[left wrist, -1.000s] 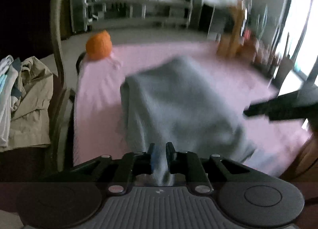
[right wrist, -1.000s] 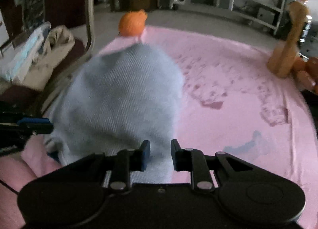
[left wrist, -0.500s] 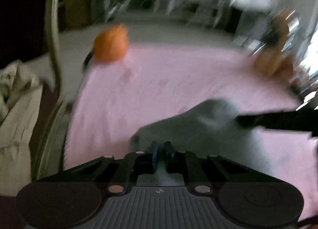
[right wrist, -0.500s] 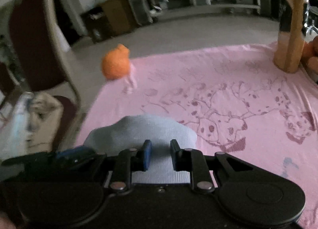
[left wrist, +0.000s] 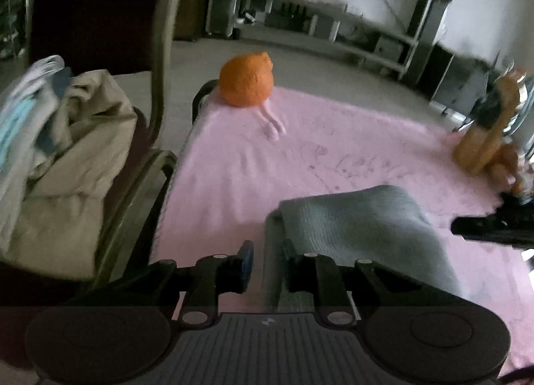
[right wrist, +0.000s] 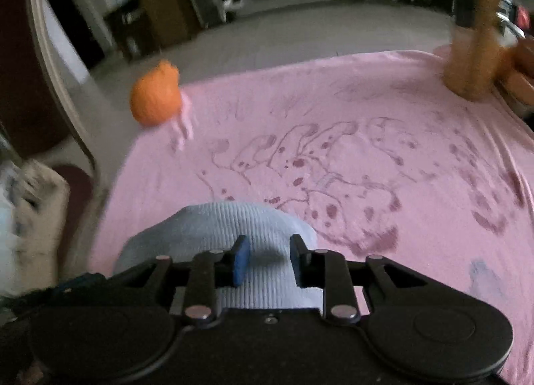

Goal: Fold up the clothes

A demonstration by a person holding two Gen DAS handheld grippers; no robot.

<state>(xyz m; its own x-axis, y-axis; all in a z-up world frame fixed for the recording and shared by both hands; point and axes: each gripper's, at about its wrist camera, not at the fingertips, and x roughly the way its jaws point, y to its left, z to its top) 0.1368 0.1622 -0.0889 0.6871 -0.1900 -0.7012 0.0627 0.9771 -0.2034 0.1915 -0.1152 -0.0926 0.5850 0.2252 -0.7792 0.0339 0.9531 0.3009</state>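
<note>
Left gripper (left wrist: 266,260): fingers (left wrist: 245,256) parted and opening, with the left edge of the grey garment (left wrist: 360,231) standing in the gap; the pads do not press on it, the blue left pad clear of the cloth and the right finger close against the fold. Right gripper (right wrist: 266,251): fingers (right wrist: 241,256) likewise parted and opening, set over the near part of the garment (right wrist: 217,235), whose ribbed cloth lies beneath and between them; no grip is visible. The garment lies folded in a compact bundle at the near edge of the table, on the pink cloth (right wrist: 383,138), toward the near left corner as the right wrist view shows it. In the left wrist view the bundle runs from the fingers to the right, and the dark tip of the right gripper (left wrist: 494,230) shows just beside its right end; contact there cannot be told. An orange ball (left wrist: 247,81) sits at the far left corner of the cloth, well apart from the garment. A tan figure (right wrist: 474,41) stands at the far right edge. A chair (left wrist: 157,61) stands beside the left edge, carrying a heap of clothes (left wrist: 66,138). Both views are somewhat blurred.
</note>
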